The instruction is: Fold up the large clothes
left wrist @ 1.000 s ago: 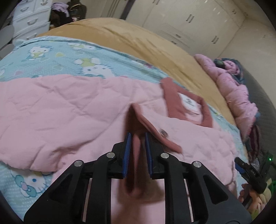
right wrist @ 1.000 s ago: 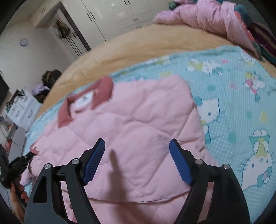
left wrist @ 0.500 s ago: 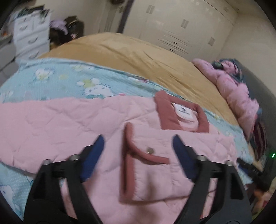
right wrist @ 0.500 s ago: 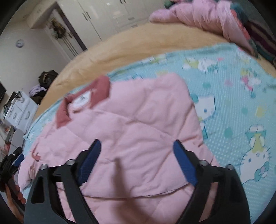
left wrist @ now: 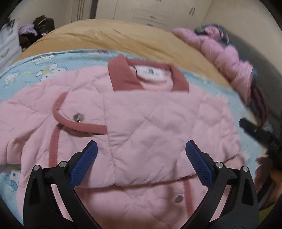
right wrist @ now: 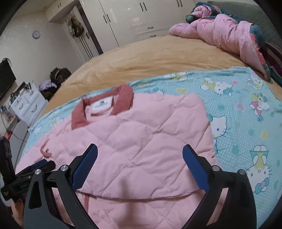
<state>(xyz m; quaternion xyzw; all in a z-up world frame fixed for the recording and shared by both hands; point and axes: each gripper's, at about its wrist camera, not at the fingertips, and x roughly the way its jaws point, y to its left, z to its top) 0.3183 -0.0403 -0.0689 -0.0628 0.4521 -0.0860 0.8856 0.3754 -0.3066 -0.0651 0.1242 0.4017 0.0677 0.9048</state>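
A pink quilted jacket with a dark pink collar and snap buttons lies on the bed, its sleeves folded in over the body. It also shows in the right wrist view. My left gripper is open and empty, held above the jacket's lower middle. My right gripper is open and empty above the folded right side. The left gripper also shows at the left edge of the right wrist view.
The jacket lies on a light blue cartoon-print sheet over a tan blanket. A heap of pink clothes lies at the bed's far right. White wardrobes and a white drawer unit stand beyond.
My left gripper let go of the jacket's dark-trimmed front edge, opened wide and drew back and right. The flap now lies flat on the jacket. My right gripper stayed open and rose slightly.
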